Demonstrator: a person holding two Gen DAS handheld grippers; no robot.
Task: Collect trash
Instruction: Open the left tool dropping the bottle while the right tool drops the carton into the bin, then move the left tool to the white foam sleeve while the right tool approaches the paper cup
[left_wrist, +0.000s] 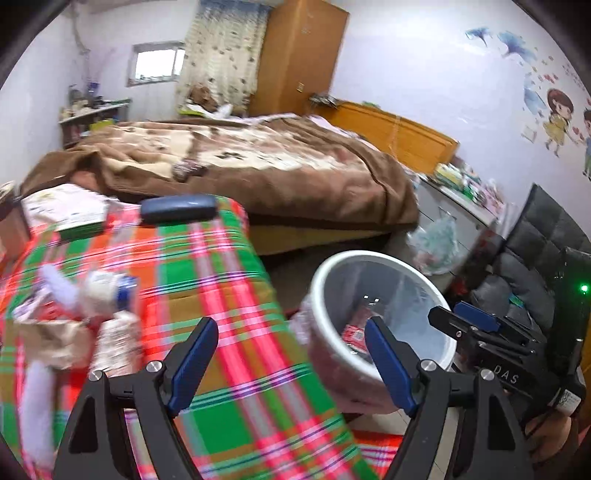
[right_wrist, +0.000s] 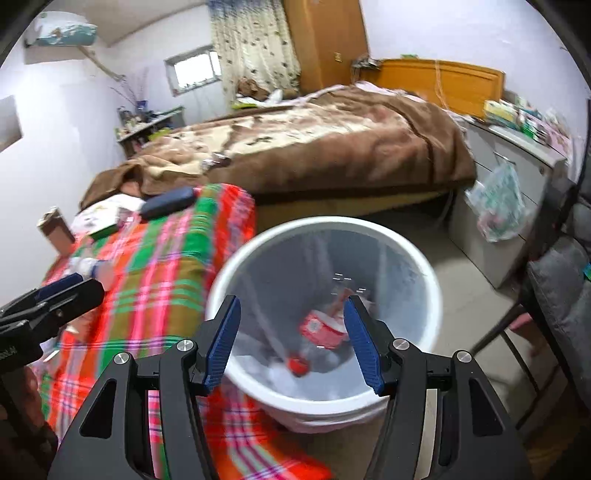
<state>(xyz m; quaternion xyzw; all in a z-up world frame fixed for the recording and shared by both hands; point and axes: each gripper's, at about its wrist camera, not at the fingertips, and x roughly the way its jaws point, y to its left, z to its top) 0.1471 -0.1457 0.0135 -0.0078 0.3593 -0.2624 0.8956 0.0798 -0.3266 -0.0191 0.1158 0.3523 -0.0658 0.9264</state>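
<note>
Trash (left_wrist: 99, 325), a blurred heap of wrappers and paper, lies on the plaid-covered surface (left_wrist: 207, 266) at the left. My left tongs (left_wrist: 288, 358) stand released over the surface edge, nothing between them. Beside the surface stands the white bin (right_wrist: 424, 258) holding red packaging (right_wrist: 321, 328). My right tongs (right_wrist: 291, 332) hover released above it, empty.

One white bin (right_wrist: 424, 266), one dark case (left_wrist: 179, 208), one bed (left_wrist: 258, 162) and two grippers are counted.
</note>
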